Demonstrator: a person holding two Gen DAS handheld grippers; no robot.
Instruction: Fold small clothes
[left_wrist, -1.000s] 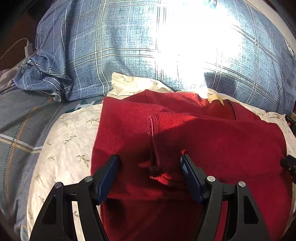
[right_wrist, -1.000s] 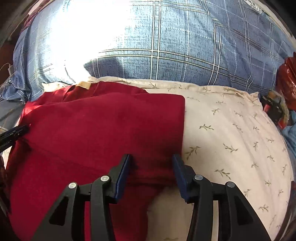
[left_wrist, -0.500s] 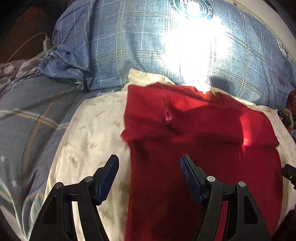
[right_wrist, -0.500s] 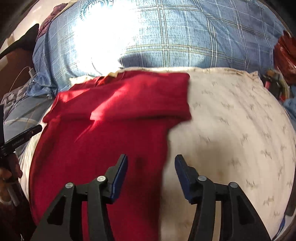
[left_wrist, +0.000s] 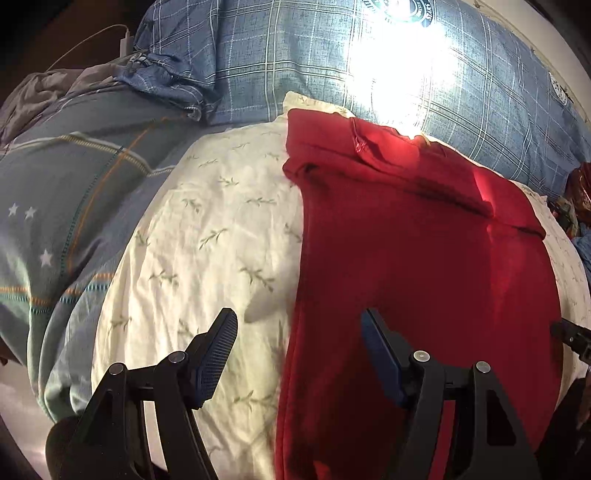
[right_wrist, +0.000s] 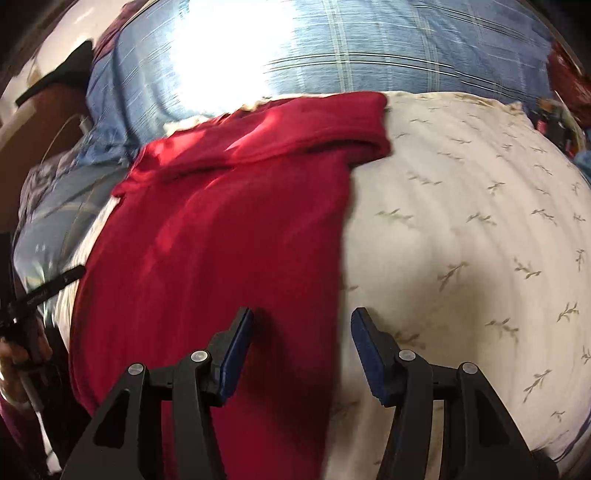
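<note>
A red garment (left_wrist: 413, 266) lies flat on a cream leaf-print pillow (left_wrist: 207, 243), with its sleeves folded in across the top. My left gripper (left_wrist: 299, 332) is open and empty, above the garment's left edge near its lower part. In the right wrist view the same red garment (right_wrist: 229, 236) lies on the cream pillow (right_wrist: 472, 236). My right gripper (right_wrist: 301, 332) is open and empty over the garment's right edge. The left gripper's tip (right_wrist: 48, 288) shows at the far left of that view.
A blue plaid pillow (left_wrist: 280, 55) lies behind the cream one. A grey-blue striped blanket (left_wrist: 66, 192) covers the left. A white charger cable (left_wrist: 92, 40) runs at the top left. Red and dark clutter (right_wrist: 561, 96) sits at the right edge.
Both grippers have pulled back and away from the folded sleeves, toward the garment's lower part. Each now straddles a side edge. Both stayed open.
</note>
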